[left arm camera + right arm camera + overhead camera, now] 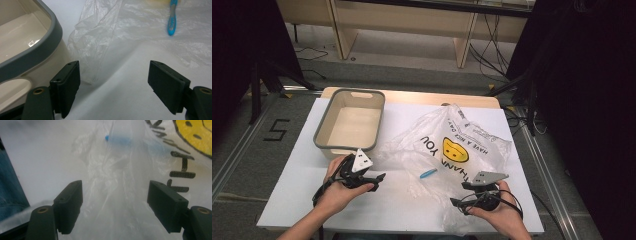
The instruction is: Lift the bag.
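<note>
A clear plastic bag (452,145) with a yellow smiley face and black "THANK YOU" lettering lies crumpled across the middle and right of the white table (302,195). A blue toothbrush (428,173) lies at the bag's near edge and in the left gripper view (172,17); the right gripper view has it behind the film (120,138). My left gripper (379,177) is open beside the bin, with nothing between its jaws (113,85). My right gripper (455,202) is open low over the bag's near corner, bag film lying between its jaws (115,202).
A beige bin with a grey rim (324,145) stands empty at the table's left back; its corner (53,27) is close to my left gripper. Wooden furniture legs and cables stand on the floor beyond the table. Black drapes flank both sides.
</note>
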A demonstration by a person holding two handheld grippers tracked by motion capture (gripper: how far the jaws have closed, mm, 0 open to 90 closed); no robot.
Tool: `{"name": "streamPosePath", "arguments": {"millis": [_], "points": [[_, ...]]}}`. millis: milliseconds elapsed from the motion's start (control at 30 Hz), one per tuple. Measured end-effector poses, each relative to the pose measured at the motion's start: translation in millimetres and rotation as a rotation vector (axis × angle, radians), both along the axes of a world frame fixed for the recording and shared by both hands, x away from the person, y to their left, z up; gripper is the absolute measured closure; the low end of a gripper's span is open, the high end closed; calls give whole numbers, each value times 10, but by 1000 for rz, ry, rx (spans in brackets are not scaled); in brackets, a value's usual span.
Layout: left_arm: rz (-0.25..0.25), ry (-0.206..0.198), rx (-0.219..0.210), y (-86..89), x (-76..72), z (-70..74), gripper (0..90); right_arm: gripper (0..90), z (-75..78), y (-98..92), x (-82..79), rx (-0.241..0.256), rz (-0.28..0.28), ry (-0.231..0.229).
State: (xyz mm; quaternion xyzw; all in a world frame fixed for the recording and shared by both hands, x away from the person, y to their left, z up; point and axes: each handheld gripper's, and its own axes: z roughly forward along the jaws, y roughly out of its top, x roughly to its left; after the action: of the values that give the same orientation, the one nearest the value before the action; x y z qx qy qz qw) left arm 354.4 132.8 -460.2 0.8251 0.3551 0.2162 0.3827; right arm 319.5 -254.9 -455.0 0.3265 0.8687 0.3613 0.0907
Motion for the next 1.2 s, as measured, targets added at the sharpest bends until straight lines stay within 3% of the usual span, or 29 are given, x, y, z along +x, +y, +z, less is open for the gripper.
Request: {"name": "streamPosePath", "arguments": {"millis": [233,400,633,833,900,1100,1200], "points": [[-3,-1,2,0,16,-8,257,240,-147,79,-58,-8,107,72],[-5,1,-1,-8,12,-8,256,221,-229,140,-95,-66,153,97],[-7,1,0,-14,12,-12,256,174,-249,127,-153,-90,199,94],[-7,3,4,-12,21,-16,257,169,-286,192,-168,-125,210,47],[-7,4,4,-12,23,-19,257,208,-290,216,-177,-161,220,16],[-11,6,5,-15,25,-21,257,430,-273,135,-134,-141,187,2],[-8,6,6,-10,27,-19,257,498,-264,121,-115,-148,187,-1]]}}
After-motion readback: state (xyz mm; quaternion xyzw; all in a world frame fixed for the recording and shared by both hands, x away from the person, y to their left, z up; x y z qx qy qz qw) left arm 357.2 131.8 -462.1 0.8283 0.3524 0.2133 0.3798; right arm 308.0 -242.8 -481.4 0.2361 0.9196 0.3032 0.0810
